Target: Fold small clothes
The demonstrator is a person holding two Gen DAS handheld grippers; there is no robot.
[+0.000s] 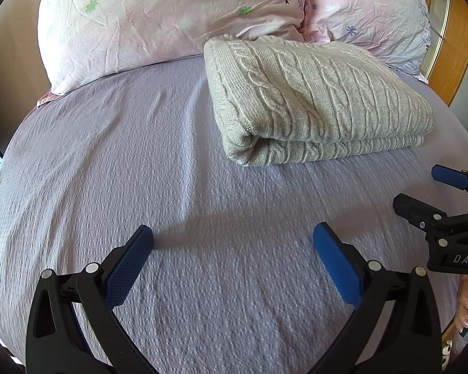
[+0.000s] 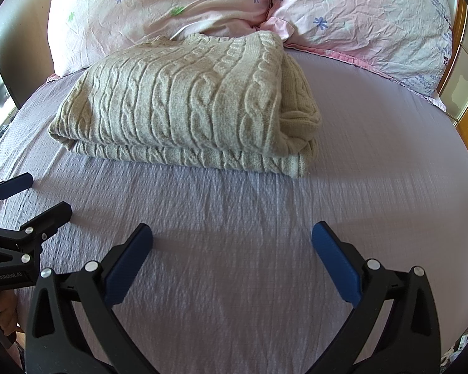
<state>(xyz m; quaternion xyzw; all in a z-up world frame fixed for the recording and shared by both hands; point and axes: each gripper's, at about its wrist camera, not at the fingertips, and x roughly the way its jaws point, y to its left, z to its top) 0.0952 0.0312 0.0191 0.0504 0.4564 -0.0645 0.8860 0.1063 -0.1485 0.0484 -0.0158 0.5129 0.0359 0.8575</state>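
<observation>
Lavender bedsheet, folded cable-knit sweater near pillows, left gripper and right gripper wide open, empty.

Cable-knit wool sweater on crinkled cloth sheet.

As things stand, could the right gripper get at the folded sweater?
Probably yes: the right gripper is open, holds nothing, and only bare bedsheet lies between it and the folded sweater ahead.
</observation>
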